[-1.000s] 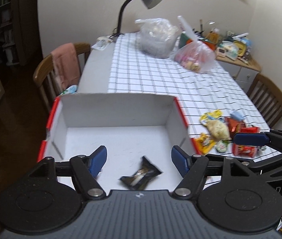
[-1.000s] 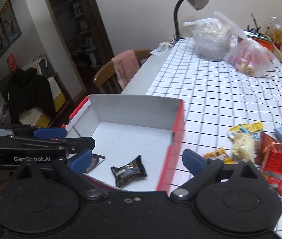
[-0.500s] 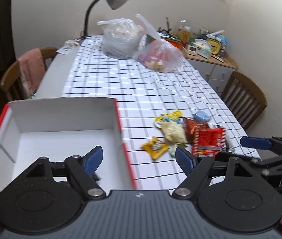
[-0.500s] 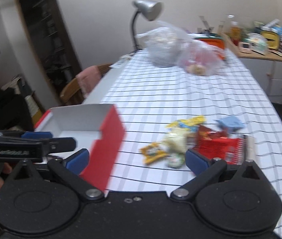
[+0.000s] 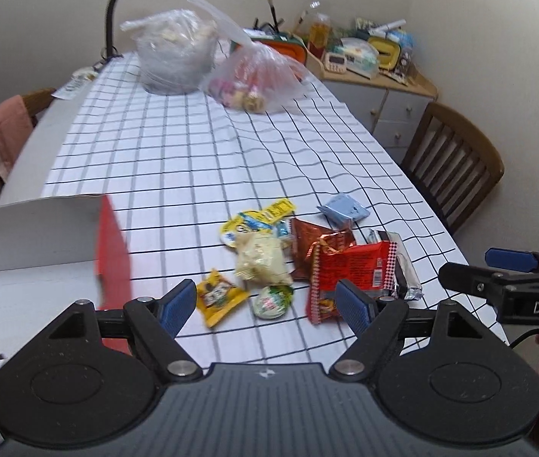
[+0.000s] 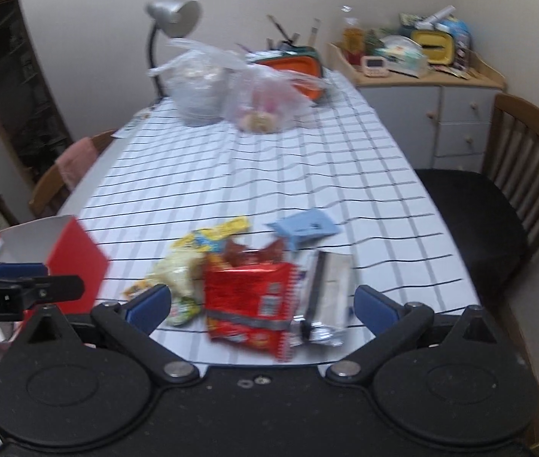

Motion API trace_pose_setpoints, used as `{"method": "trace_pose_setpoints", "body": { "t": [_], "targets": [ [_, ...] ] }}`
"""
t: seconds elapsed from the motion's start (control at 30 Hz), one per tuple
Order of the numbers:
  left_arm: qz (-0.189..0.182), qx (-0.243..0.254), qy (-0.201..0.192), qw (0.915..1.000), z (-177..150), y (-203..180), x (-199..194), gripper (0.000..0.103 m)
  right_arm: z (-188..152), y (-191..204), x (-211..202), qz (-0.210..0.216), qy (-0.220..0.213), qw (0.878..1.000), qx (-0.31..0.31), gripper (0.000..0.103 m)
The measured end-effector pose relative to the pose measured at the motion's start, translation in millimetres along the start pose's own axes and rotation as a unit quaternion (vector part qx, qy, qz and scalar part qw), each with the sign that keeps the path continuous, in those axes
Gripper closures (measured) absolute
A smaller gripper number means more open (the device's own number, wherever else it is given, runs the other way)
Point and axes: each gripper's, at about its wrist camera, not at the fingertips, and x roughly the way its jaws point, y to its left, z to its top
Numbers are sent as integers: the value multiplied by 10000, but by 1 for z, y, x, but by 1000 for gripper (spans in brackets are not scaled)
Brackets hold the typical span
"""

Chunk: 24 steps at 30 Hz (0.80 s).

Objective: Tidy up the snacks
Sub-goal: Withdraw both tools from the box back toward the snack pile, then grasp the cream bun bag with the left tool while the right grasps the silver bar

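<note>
Step in hand: picking next snack. Left tool [image 5: 267,301] and right tool [image 6: 262,304] both spread wide, empty. Snack pile [image 5: 292,262] near table's front edge, right of red-sided box [image 5: 111,251]. Next: lower over one packet, close.

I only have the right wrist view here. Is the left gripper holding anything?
Observer: No. The left gripper is open, with nothing between its fingers.
Operator: What is it pointing at?
Observer: A yellow packet and a round green snack lie just ahead of its fingertips.
Operator: Can you see into the box?
Observer: Partly. The box shows a white floor that is bare near its red wall.
</note>
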Motion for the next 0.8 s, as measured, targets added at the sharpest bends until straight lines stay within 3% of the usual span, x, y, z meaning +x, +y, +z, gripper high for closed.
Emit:
{"method": "trace_pose_setpoints", "body": {
  "t": [0.17,0.37,0.67,0.8],
  "targets": [
    [-16,61,254,9997,13,-13,34,23,10,-37,28,-176,283,9989,335,0],
    [278,72,533,9982,26,-18,72,23,22,-65,62,-306,632,9943,804,2],
    [585,-27,1043,9928,48,-4,124,23,36,-73,115,-426,1149,9854,1182,9],
    [648,-78,1297,9894,52,-1,143,23,36,-73,135,-486,1420,9810,1227,16]
  ]
}}
